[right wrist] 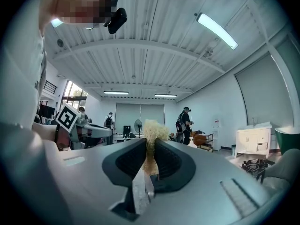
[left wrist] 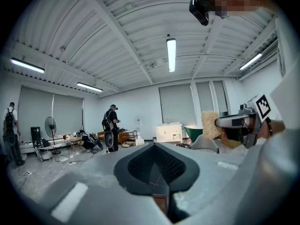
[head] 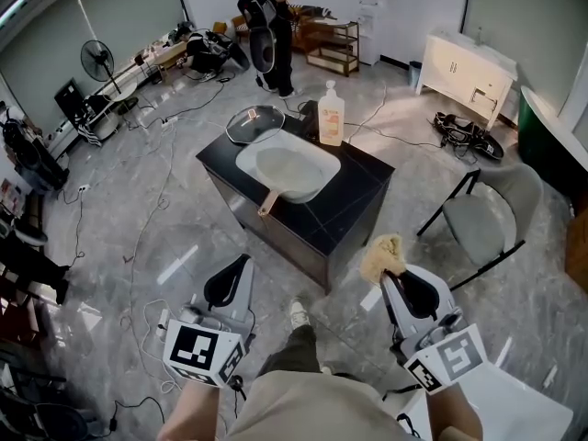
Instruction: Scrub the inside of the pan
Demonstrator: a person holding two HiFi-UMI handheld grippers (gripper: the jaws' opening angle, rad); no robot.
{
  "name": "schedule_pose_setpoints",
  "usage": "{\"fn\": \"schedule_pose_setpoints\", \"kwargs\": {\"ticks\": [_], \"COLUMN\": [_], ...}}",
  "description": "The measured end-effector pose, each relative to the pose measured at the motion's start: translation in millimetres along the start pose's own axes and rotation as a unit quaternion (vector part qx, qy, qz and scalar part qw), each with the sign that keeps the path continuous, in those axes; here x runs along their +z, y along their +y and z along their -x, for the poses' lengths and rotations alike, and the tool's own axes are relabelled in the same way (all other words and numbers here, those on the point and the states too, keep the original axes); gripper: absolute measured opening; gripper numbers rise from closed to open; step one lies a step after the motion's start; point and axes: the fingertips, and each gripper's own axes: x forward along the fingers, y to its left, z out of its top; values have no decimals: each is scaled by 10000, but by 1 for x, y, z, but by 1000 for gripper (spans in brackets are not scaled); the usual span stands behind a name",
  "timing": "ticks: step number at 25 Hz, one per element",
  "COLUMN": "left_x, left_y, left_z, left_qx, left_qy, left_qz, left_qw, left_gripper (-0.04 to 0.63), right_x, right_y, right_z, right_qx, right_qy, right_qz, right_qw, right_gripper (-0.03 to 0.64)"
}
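Black counter (head: 360, 202) sits well ahead of both sets of fingertips. The pan (head: 288, 170) is on it, wooden handle toward them, touched by neither. Left gripper (head: 237, 266): jaws clenched, empty. Right gripper (head: 397, 281): clamped on a yellowish fibre scrubber (head: 382, 255) poking past its fingertips.

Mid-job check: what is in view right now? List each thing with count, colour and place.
table: one, black, room centre
pan: one, pale, wooden handle, on table
lid: one, dark-rimmed, table's far left corner
soap bottle: one, pale yellow, table's far edge
chair: one, grey, right of table
fan: one, black, far left
cabinet: one, white, far right
bystander: one, dark clothes, beyond table
scrubber: one, tan, in right gripper
left gripper: shut, empty
right gripper: shut on scrubber
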Motion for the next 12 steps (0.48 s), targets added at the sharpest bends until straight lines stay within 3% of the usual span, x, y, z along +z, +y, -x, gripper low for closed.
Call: {"fn": "schedule_pose_setpoints", "kwargs": {"ticks": [12], "left_x": [-32], "left_y": [44], "left_z": [-77], "left_qx": [-131], "left_qy": [164], "left_qz": [131], "left_qw": [9997], "left_gripper": [2], "right_x": [-27], "right_y": [-40], "right_z": [-72], "right_qx": [-63], "right_qy": [286], "right_qz": [-29], "right_qw": [9996], "right_gripper": [58]}}
